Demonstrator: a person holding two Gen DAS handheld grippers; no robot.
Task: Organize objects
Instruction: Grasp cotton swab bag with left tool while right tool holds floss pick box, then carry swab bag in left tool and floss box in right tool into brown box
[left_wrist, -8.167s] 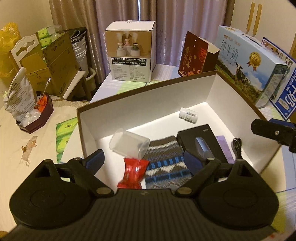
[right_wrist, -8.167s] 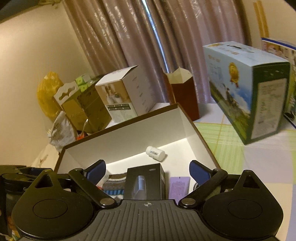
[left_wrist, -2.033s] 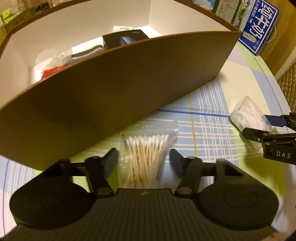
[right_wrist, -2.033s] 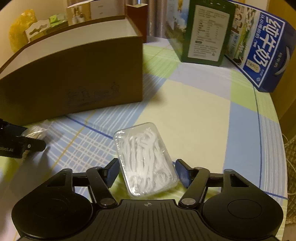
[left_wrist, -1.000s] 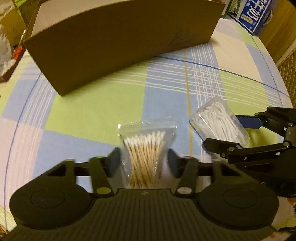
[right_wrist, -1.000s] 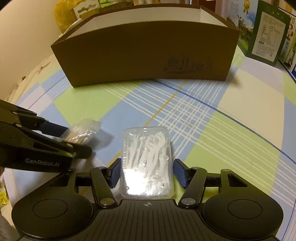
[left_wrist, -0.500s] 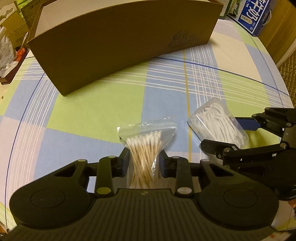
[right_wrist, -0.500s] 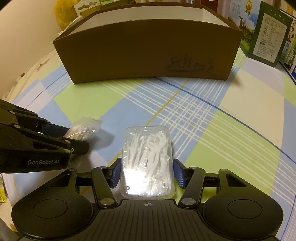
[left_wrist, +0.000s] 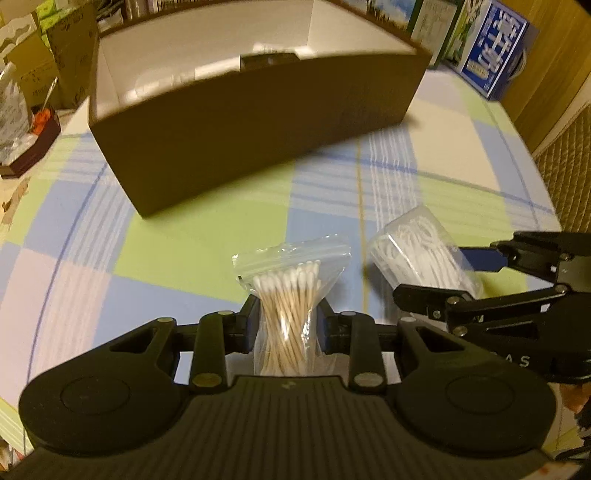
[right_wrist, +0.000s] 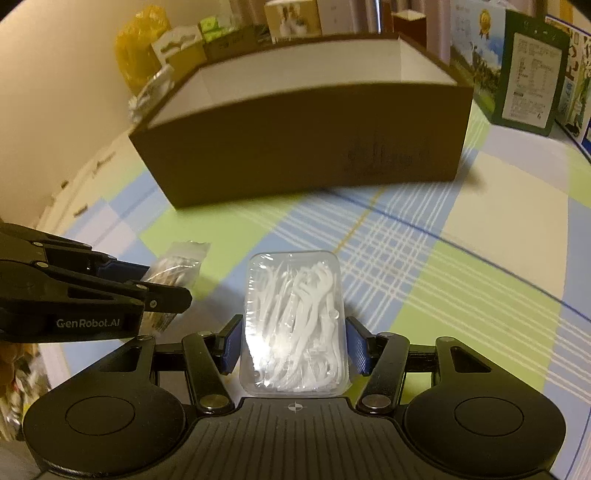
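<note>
My left gripper (left_wrist: 288, 325) is shut on a clear zip bag of cotton swabs (left_wrist: 290, 291), held a little above the checked tablecloth. My right gripper (right_wrist: 293, 345) is shut on a clear plastic box of white floss picks (right_wrist: 295, 317); that box (left_wrist: 421, 251) also shows at the right of the left wrist view. The two grippers sit side by side, left gripper (right_wrist: 110, 291) visible in the right wrist view. Ahead stands the brown cardboard box (left_wrist: 258, 110) with a white inside; a dark item inside peeks over its near wall.
Milk cartons (right_wrist: 532, 70) and a blue carton (left_wrist: 491, 62) stand at the back right of the table. Small boxes and a yellow bag (right_wrist: 140, 55) crowd the back left. A dark tray (left_wrist: 29, 136) sits left of the table. The table edge curves at right (left_wrist: 535, 162).
Both grippers have risen with their loads, and the brown box's open top has come into view. The left fingers closed tighter on the swab bag than a second ago.
</note>
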